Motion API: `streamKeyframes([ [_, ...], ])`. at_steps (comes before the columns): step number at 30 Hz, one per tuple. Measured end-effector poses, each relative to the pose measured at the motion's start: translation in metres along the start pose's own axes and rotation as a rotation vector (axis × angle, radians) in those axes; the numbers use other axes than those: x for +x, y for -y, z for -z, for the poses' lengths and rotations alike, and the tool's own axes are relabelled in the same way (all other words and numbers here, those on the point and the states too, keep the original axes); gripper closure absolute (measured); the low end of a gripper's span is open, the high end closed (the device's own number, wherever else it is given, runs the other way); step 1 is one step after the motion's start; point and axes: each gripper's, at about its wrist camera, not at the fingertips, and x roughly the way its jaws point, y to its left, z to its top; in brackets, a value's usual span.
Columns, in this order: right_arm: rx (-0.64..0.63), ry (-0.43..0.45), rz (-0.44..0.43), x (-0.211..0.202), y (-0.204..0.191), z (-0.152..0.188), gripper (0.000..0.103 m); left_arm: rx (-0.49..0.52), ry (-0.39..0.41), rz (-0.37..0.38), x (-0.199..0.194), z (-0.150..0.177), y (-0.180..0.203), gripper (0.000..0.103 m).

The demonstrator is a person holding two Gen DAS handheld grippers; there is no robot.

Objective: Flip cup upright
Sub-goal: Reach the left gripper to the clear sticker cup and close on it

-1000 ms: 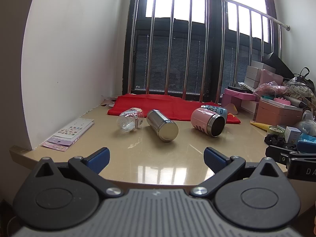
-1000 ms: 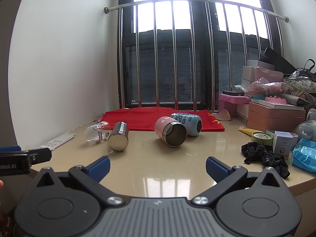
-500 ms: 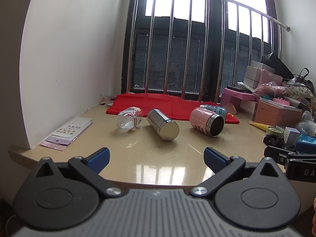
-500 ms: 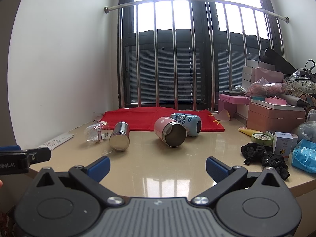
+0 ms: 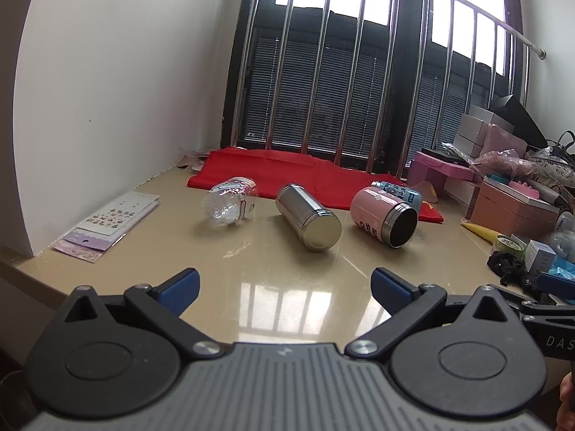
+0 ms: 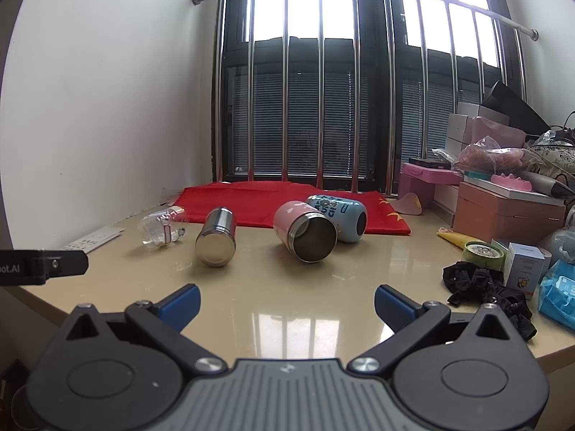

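Several cups lie on their sides on the beige table (image 5: 287, 287): a clear plastic cup (image 5: 230, 206), a steel cup (image 5: 308, 217), a pink cup (image 5: 382, 215) with its mouth toward me, and a blue cup (image 5: 399, 191) behind it. They also show in the right wrist view: the clear cup (image 6: 163, 226), the steel cup (image 6: 216, 236), the pink cup (image 6: 305, 230) and the blue cup (image 6: 339, 217). My left gripper (image 5: 284, 285) is open and empty, short of the cups. My right gripper (image 6: 285, 305) is open and empty too.
A red cloth (image 6: 287, 204) lies behind the cups by the barred window. Sticker sheets (image 5: 107, 222) lie at the left by the wall. Boxes (image 6: 506, 212), a black cloth (image 6: 481, 287), a tape roll (image 6: 483, 251) and packets crowd the right side.
Both grippers have moved slightly forward toward the cups, which look a little larger. Nothing on the table has moved.
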Motion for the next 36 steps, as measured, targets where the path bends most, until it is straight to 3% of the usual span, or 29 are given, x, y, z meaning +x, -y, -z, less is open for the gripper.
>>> streamKeyframes([
  [22, 0.041, -0.091, -0.010, 0.140, 0.033, -0.033, 0.000, 0.070, -0.131, -0.092, 0.139, -0.078, -0.013, 0.000],
  [30, 0.030, -0.132, -0.026, 0.177, 0.023, -0.050, 0.000, 0.122, -0.240, -0.099, 0.193, -0.114, -0.042, 0.000],
  [36, 0.013, -0.151, -0.044, 0.197, 0.007, -0.062, 0.000, 0.224, -0.385, -0.084, 0.241, -0.135, -0.053, 0.000],
])
